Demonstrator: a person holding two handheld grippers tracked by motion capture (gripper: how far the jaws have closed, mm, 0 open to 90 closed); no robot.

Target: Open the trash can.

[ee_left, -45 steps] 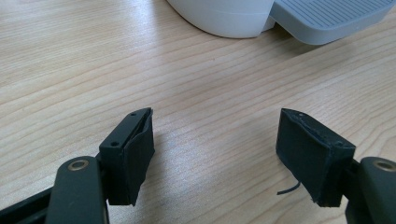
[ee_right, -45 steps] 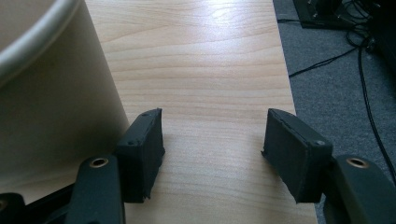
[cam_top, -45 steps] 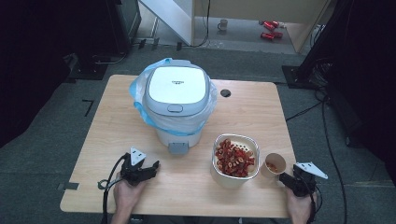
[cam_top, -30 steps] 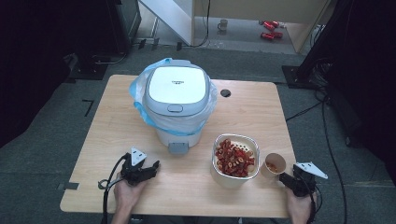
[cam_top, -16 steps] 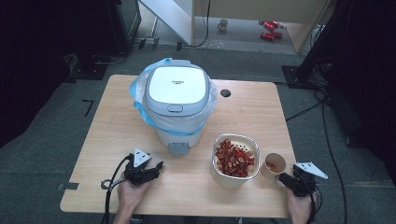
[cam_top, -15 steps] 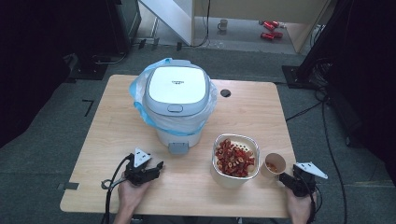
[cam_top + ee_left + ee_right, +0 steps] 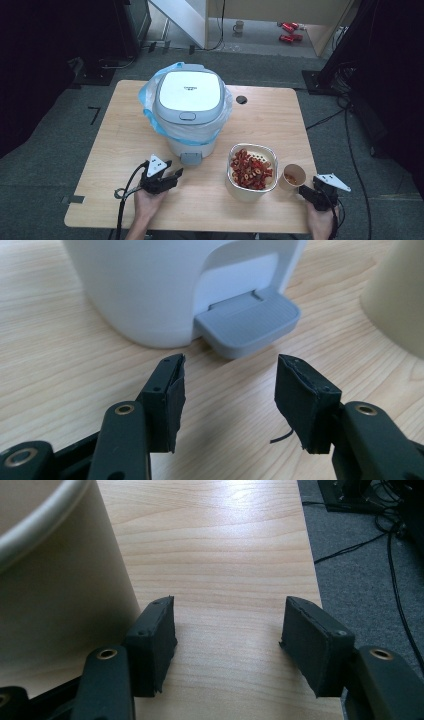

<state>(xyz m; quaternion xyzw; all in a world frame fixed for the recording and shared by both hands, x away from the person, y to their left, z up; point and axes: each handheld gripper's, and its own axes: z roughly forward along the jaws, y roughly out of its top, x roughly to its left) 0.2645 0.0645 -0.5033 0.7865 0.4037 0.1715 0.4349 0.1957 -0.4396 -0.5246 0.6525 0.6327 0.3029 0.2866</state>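
Observation:
A white pedal bin [image 7: 188, 98] lined with a blue bag stands mid-table, its grey pedal [image 7: 190, 158] facing me. My left gripper [image 7: 176, 175] lies just left of and in front of that pedal. In the left gripper view the pedal [image 7: 249, 322] sits a short way beyond my left gripper [image 7: 227, 375], whose jaws have just been closing with only bare wood between them. A cream bowl [image 7: 252, 170] of red dried fruit and a paper cup [image 7: 293, 176] stand at the right. My right gripper [image 7: 303, 190], open and holding nothing, rests beside the cup [image 7: 55, 595].
The wooden table [image 7: 125, 135] has bare room to the left of the bin. Its right edge [image 7: 310, 555] runs close by my right gripper, with grey carpet and cables beyond. A cable hole [image 7: 241, 99] lies behind the bin. The bowl's wall [image 7: 400, 295] is to the right of the pedal.
My left gripper has edged slightly right, toward the pedal. The right hand, the bowl, the cup and the bin stay where they were.

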